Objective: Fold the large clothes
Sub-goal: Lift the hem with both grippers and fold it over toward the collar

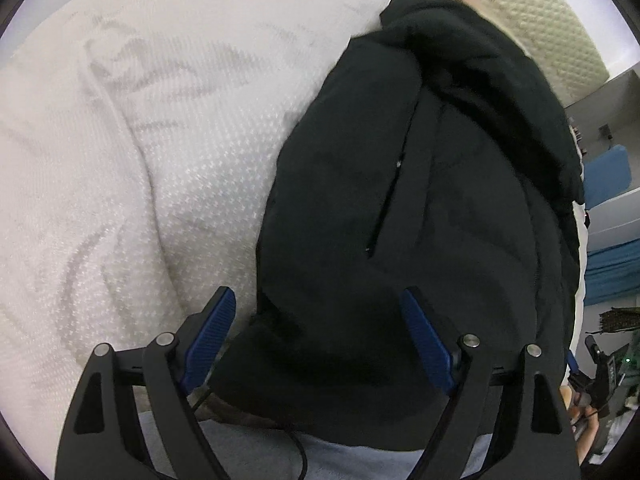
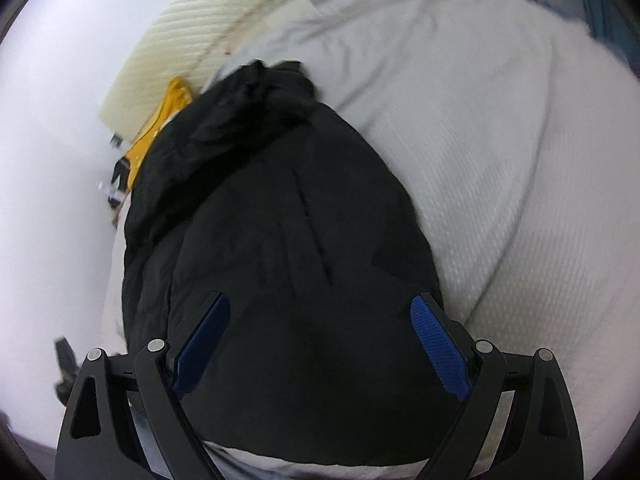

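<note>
A large black jacket (image 1: 420, 200) lies folded in a long bundle on a white mattress (image 1: 140, 140), its hood end bunched at the far side. It also shows in the right wrist view (image 2: 280, 240). My left gripper (image 1: 320, 332) is open, its blue pads (image 1: 208, 340) straddling the near left corner of the jacket. My right gripper (image 2: 320, 340) is open above the near end of the jacket, with its blue pads (image 2: 440, 352) wide apart and nothing between them.
The white mattress (image 2: 500, 160) spreads to the right of the jacket. A yellow garment (image 2: 160, 124) lies past the jacket's far left side, next to a cream textured headboard (image 2: 192, 28). Blue furniture (image 1: 608, 176) and clutter stand off the bed's edge.
</note>
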Demonstrator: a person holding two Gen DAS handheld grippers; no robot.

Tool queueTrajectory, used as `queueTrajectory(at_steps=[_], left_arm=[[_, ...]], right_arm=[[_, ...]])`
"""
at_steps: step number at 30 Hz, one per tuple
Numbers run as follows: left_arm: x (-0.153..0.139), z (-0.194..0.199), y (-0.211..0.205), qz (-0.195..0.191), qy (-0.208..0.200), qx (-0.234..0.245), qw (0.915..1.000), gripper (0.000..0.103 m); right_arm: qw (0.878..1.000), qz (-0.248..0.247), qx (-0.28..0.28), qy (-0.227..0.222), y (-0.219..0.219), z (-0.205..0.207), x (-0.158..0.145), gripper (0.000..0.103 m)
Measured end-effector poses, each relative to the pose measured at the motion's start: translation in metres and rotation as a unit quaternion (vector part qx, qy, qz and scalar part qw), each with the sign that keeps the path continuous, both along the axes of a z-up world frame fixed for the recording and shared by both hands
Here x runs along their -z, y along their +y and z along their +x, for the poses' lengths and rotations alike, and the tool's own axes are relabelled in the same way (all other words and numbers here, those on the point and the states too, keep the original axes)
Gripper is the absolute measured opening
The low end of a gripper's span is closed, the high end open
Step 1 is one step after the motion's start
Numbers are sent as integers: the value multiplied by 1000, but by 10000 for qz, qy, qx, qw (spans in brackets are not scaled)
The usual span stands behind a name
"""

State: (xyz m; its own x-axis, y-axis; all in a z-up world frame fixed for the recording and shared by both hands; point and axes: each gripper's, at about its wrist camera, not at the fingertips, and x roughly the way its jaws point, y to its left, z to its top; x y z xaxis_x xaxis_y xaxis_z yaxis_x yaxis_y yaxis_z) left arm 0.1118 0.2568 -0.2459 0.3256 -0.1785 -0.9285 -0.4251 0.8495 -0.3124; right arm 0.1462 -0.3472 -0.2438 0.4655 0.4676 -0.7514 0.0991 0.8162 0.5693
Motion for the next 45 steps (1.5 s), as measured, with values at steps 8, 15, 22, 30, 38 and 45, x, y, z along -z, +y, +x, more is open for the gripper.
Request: queueTrajectory(at_steps=[8, 15, 22, 30, 38, 45], left_arm=[[13, 10, 2, -154, 172, -159, 9996, 103], [34, 15, 2, -352, 531, -150, 9979, 103], [59, 24, -5, -453, 995, -71, 9940, 103], [71, 26, -13, -1295, 648, 340, 9889, 102], [59, 46, -17, -2056, 243, 299, 9779, 93], [43, 44, -37, -2213, -292, 665, 9725, 81]], right_arm=[[9980, 336, 362, 407, -21, 4, 23, 92], [9891, 1115, 269, 927, -19, 7, 48, 92], [9917, 887, -33, 927, -3, 11, 45, 98], [9865, 1487, -375, 577, 7, 9, 37, 99], [9744, 2050, -924, -65, 30, 17, 11, 100], [9720, 2140, -946, -234, 33, 18, 8, 100]])
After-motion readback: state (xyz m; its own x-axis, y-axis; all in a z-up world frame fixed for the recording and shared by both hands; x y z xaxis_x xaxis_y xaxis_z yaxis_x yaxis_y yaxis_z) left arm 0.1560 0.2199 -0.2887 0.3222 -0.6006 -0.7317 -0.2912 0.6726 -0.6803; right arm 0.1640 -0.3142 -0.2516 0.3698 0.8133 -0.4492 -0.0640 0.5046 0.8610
